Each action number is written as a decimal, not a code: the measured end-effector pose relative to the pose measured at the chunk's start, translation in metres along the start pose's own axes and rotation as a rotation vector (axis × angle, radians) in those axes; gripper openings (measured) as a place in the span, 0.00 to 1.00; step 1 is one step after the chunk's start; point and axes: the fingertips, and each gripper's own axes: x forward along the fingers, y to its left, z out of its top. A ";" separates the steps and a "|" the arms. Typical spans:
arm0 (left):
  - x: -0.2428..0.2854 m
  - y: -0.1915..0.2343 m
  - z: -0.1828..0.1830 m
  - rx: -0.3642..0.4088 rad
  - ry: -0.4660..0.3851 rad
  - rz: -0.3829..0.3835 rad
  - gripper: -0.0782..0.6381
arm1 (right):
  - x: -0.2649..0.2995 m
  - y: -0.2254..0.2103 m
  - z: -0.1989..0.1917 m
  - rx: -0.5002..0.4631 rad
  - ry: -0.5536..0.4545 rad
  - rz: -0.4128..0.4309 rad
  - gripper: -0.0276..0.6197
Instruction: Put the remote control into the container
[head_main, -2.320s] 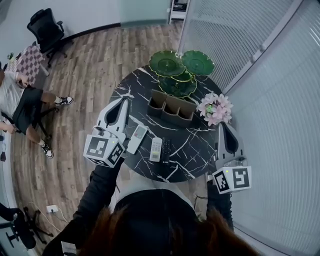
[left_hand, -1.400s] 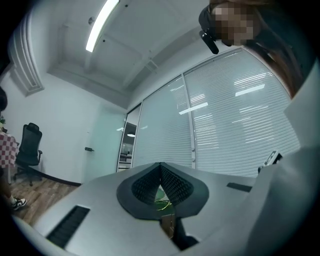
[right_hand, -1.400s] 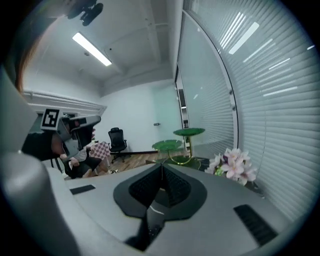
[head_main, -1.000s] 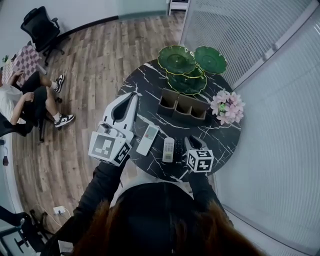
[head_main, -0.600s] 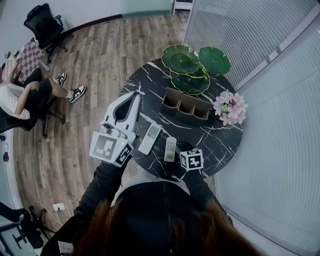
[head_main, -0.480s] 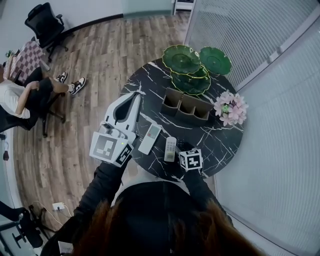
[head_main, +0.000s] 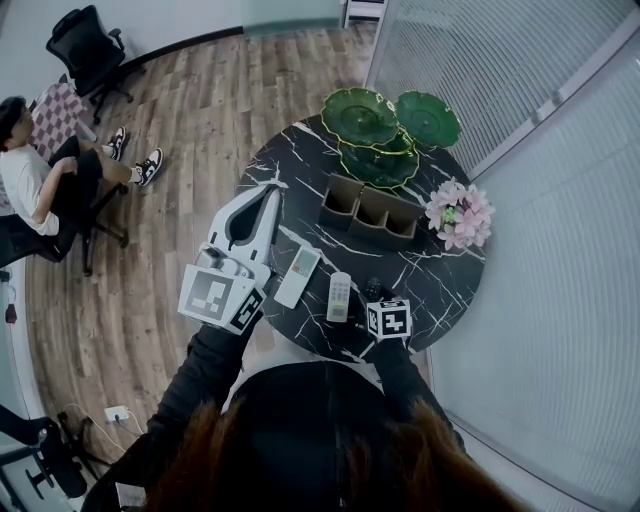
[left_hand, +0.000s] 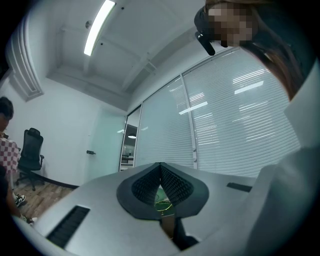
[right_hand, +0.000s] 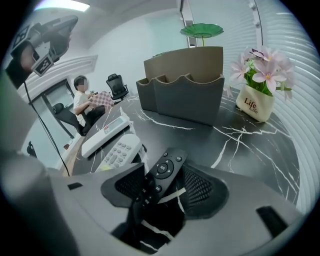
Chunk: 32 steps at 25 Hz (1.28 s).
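The black remote control (right_hand: 164, 169) lies on the dark marble table (right_hand: 250, 145), its near end between the jaws of my right gripper (right_hand: 165, 186). Those jaws stand open; a strip of table shows between the remote and the right pad (right_hand: 202, 189). In the head view the right gripper (head_main: 374, 296) is low over the table's near edge, with the remote (head_main: 372, 288) poking out ahead of it. The brown three-compartment container (head_main: 368, 214) stands further back, also in the right gripper view (right_hand: 182, 95). My left gripper (head_main: 268, 192) is shut and empty, held off the table's left edge (left_hand: 160, 172).
Two white remotes (head_main: 340, 296) (head_main: 298, 276) lie left of the black one. Green tiered plates (head_main: 372, 125) stand behind the container, and a pot of pink flowers (head_main: 458, 213) at the right. A person (head_main: 35, 185) sits on a chair far left.
My right gripper came in from the table's right side to the black remote at the near edge and has opened around it. The left gripper has stayed put.
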 end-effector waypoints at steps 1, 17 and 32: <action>0.000 0.000 0.000 -0.001 0.000 -0.002 0.12 | -0.002 -0.001 0.002 0.005 -0.005 -0.008 0.40; -0.005 0.003 -0.001 0.001 0.007 0.013 0.12 | 0.006 -0.010 0.011 0.004 0.092 -0.121 0.44; -0.005 -0.004 0.000 0.001 0.010 -0.009 0.12 | -0.025 -0.010 0.035 0.254 -0.146 0.194 0.15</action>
